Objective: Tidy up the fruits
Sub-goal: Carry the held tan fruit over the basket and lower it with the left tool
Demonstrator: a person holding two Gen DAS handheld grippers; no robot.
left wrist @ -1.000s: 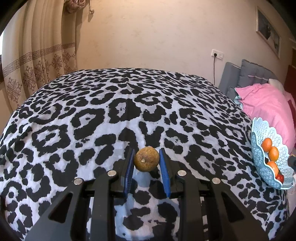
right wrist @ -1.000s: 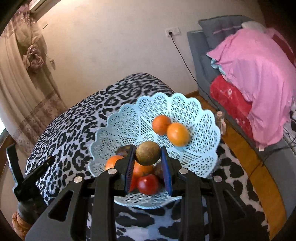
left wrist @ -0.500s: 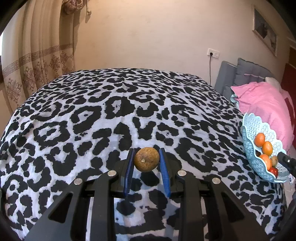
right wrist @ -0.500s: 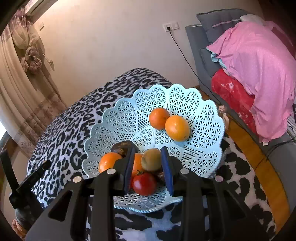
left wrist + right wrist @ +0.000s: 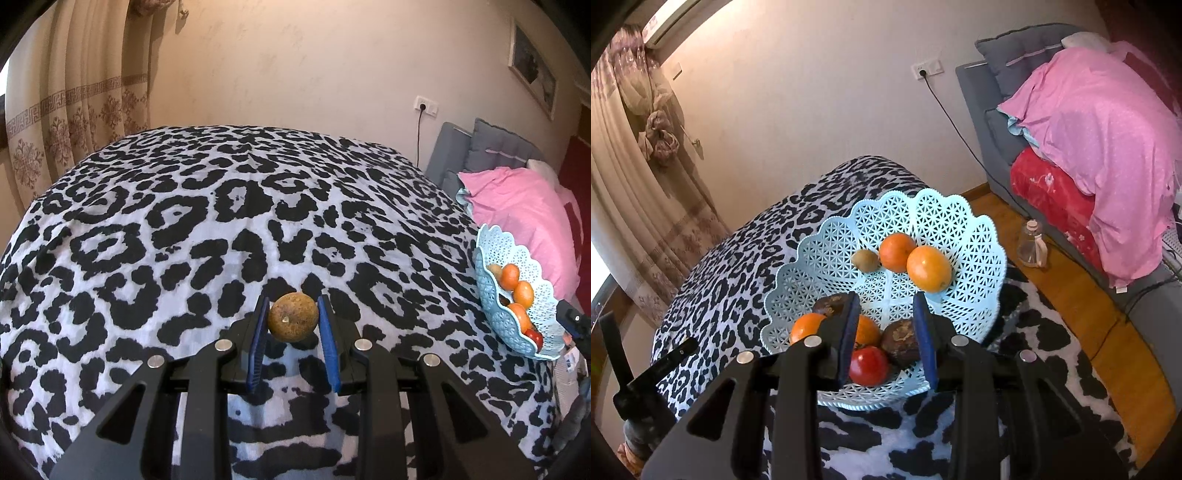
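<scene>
My left gripper (image 5: 291, 323) is shut on a round brown fruit (image 5: 293, 320) and holds it above the leopard-print bed (image 5: 207, 221). My right gripper (image 5: 886, 325) is open and empty, just above the near side of a light blue lattice basket (image 5: 934, 218). The basket holds several oranges (image 5: 929, 268), a red tomato (image 5: 868, 365), dark brown fruits (image 5: 900, 342) and a small brown fruit (image 5: 865, 260) at its far side. The basket also shows at the right edge of the left wrist view (image 5: 513, 325).
A grey sofa with a pink blanket (image 5: 1108, 122) stands to the right. A small clear jug (image 5: 1030, 245) sits on the wooden floor beside the bed. Curtains (image 5: 74, 110) hang at the left. The other gripper's tip (image 5: 650, 373) shows low left.
My right gripper opened and let go of the small brown fruit, which now lies at the basket's far side. My left gripper moved with its fruit, and the basket sits further inside its view.
</scene>
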